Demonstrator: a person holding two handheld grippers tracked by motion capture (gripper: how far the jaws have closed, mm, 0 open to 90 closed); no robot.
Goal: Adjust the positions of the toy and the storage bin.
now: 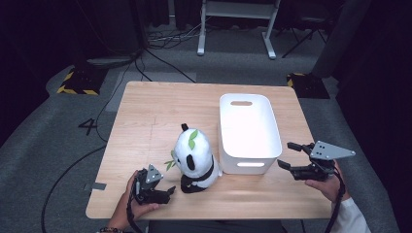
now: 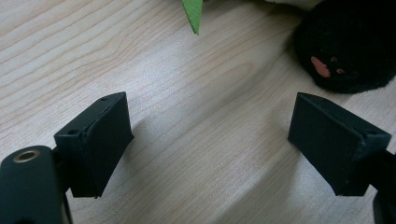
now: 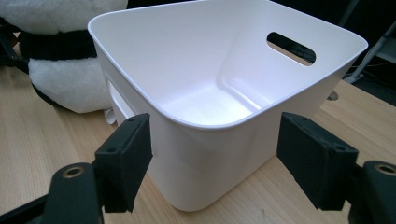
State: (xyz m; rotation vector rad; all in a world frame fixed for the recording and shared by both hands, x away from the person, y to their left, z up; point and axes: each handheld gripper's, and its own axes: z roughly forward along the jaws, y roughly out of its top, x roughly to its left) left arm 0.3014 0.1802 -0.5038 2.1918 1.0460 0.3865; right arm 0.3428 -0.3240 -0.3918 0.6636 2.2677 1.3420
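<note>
A plush panda with green leaves sits upright on the wooden table, just left of a white plastic bin. My left gripper lies low on the table at the panda's front left, jaws open and empty. In the left gripper view, the panda's black foot and a green leaf lie beyond that gripper. My right gripper hovers open at the bin's near right corner. The right gripper view has this gripper with the bin's corner just ahead of its jaws, apart from the pads.
The bin is empty, with a handle slot in its far wall. Bare tabletop stretches behind and left of the panda. Grey carpet with cables and a white desk frame lie beyond the table.
</note>
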